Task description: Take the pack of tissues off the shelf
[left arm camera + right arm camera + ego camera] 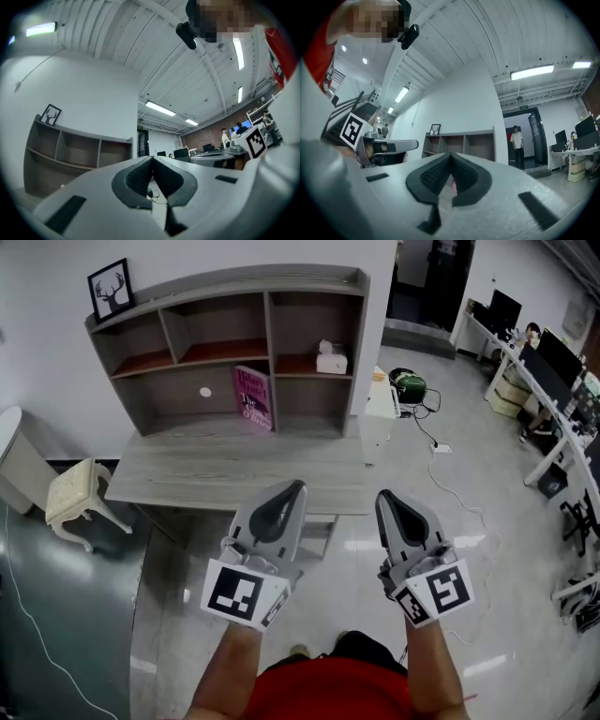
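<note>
A white pack of tissues rests on the middle right shelf of the grey shelf unit at the back of the desk. My left gripper and right gripper hang side by side in front of the desk, well short of the shelf. Both point up and forward, with jaws pressed together and nothing between them. In the left gripper view the left gripper tips meet, with the shelf unit at lower left. The right gripper is likewise shut, with the shelf unit behind its tips.
A pink book leans in the lower middle compartment. A framed deer picture stands on top of the unit. A cream stool sits left of the grey desk. Cables and a bag lie on the floor at right. A person stands by the doorway.
</note>
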The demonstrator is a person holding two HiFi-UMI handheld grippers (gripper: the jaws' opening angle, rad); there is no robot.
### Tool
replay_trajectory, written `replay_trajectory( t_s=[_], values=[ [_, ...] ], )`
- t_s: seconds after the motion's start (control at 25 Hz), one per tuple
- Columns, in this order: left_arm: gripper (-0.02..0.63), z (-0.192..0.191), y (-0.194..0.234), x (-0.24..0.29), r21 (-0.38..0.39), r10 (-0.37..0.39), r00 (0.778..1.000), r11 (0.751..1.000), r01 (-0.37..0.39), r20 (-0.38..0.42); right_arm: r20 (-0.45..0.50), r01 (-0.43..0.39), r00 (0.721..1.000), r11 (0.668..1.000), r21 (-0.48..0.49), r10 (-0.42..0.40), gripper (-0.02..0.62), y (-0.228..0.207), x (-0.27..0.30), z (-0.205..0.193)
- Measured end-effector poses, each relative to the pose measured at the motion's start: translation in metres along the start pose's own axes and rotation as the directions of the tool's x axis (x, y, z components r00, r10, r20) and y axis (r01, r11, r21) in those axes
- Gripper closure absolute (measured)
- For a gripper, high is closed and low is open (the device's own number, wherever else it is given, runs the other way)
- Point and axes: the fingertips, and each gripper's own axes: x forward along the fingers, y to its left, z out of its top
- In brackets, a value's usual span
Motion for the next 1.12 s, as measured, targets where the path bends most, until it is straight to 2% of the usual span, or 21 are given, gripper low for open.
replay_trajectory(
  t_s=[0.28, 0.52, 0.56, 0.6, 0.76, 0.96, 1.12],
  values=[
    [0.597, -0.011, 0.021, 0.021, 0.0, 0.004, 1.0, 1.0, -0.004, -0.01, 0.003, 0.014, 1.0, 1.0, 0.002, -0.014, 0.591, -0.019, 0.021, -0.011],
    [0.59, -0.034, 0.04, 0.069, 0.018, 0.062, 0.997, 0.998, -0.061, -0.038, 0.022, -0.013, 1.0, 1.0, -0.001, 0.013, 0.591, -0.058, 0.055, -0.023],
    [0.552, -0.039, 0.044, 0.08, 0.02, 0.072, 0.996, 0.997, -0.071, -0.043, 0.025, -0.019, 1.0, 1.0, -0.001, 0.019, 0.591, -0.068, 0.062, -0.025],
    [0.472, -0.045, 0.047, 0.091, 0.022, 0.082, 0.995, 0.996, -0.081, -0.049, 0.028, -0.023, 0.999, 1.0, 0.0, 0.023, 0.591, -0.078, 0.068, -0.028],
    [0.356, -0.064, 0.063, 0.143, 0.041, 0.134, 0.988, 0.99, -0.131, -0.072, 0.037, -0.037, 0.999, 0.999, -0.008, 0.037, 0.591, -0.124, 0.096, -0.037],
    [0.264, -0.091, 0.087, 0.208, 0.059, 0.235, 0.966, 0.971, -0.23, -0.104, 0.021, -0.069, 0.997, 0.997, -0.014, 0.07, 0.591, -0.181, 0.131, -0.056],
    [0.222, -0.116, 0.105, 0.256, 0.063, 0.302, 0.942, 0.953, -0.296, -0.145, 0.001, -0.098, 0.995, 0.995, -0.024, 0.098, 0.591, -0.221, 0.152, -0.07]
  ],
)
